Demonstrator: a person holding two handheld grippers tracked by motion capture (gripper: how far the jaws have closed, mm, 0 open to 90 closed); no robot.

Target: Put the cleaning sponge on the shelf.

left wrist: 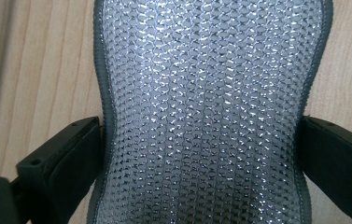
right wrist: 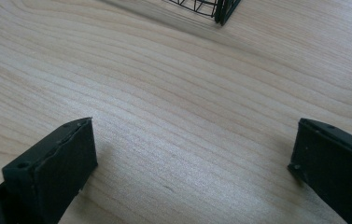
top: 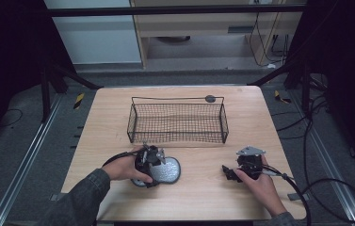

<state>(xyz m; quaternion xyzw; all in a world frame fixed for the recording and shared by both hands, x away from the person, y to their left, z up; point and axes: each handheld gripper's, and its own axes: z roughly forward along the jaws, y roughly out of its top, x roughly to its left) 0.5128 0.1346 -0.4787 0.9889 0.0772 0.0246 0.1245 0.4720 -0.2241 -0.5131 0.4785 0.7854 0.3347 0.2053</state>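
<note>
The shiny grey insole [left wrist: 201,116] lies flat on the bench [top: 203,197], in front of the wire basket [top: 177,123]. The left claw [top: 154,167] is over it, with its jaws on both sides at the narrow middle. They sit right by the edges, and I cannot tell if they squeeze. It looks like the grabbing step. Next, pinch tight and lift it up. The right claw [right wrist: 192,154] is wide open above bare wood.

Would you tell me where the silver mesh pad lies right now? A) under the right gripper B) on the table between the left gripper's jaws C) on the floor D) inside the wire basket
B: the silver mesh pad lies on the table, between the left gripper's jaws, in front of the wire basket.
</note>
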